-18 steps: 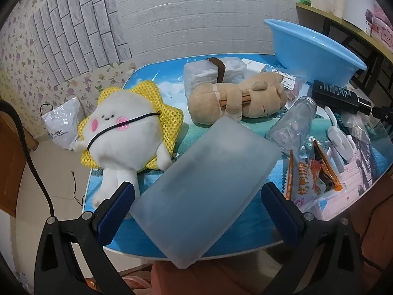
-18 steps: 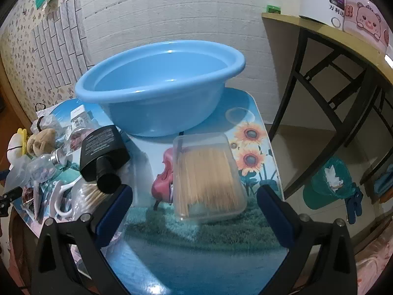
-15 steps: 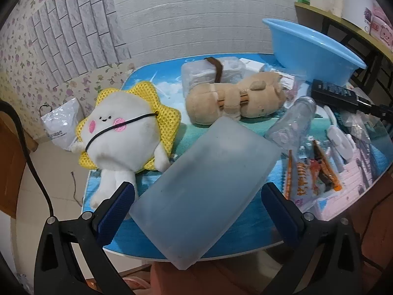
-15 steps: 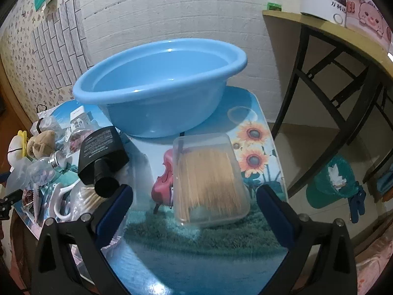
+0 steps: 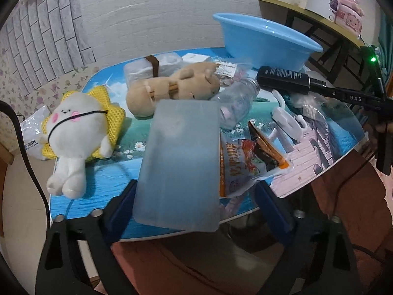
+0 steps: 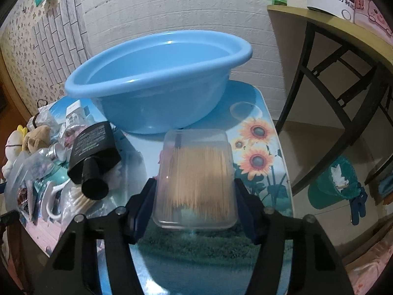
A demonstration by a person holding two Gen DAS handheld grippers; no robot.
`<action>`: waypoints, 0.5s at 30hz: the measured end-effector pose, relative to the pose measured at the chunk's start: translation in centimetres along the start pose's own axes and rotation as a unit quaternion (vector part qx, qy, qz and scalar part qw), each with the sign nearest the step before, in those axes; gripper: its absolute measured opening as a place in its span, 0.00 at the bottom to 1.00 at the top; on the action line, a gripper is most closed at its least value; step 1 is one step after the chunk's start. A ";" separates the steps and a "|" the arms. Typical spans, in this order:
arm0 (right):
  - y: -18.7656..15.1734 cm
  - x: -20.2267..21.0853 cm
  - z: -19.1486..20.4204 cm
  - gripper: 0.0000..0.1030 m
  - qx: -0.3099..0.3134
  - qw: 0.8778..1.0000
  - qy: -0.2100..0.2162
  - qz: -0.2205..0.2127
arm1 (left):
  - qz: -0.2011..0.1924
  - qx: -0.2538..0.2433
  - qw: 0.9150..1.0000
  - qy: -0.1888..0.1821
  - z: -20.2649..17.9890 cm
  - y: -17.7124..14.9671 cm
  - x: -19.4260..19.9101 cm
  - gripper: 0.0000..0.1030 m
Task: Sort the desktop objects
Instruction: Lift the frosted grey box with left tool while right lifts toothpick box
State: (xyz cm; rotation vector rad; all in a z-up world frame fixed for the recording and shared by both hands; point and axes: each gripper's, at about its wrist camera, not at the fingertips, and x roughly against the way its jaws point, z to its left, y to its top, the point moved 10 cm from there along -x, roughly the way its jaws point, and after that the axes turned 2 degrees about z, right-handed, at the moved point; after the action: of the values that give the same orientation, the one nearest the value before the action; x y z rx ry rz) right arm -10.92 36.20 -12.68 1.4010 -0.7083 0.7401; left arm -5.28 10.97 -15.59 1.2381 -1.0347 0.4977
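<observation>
Left wrist view alone shows two plush toys on the blue picture-printed table: one white round plush on yellow mesh, one tan plush animal. The left gripper has its left pad against the frosted translucent rectangular lid, the right pad apart, so it is not clamped; the lid overhangs the near table edge. One orange snack packet lies just beside it.

Right wrist view alone shows the right gripper with both pads pressing the clear plastic box of wooden toothpicks. One black bottle lies left, one round blue plastic basin behind. Bare tabletop runs along the right edge.
</observation>
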 end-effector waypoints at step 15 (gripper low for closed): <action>-3.3 2.9 2.0 0.59 0.031 0.999 0.022 0.034 | 0.015 0.011 1.000 -0.025 -0.9 -0.3 0.6 0.60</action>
State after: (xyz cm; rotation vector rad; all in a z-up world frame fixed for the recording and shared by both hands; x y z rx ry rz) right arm -6.51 34.18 -12.24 1.4176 -0.7060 0.8507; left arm -4.38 11.58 -15.20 1.2624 -1.0938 0.5044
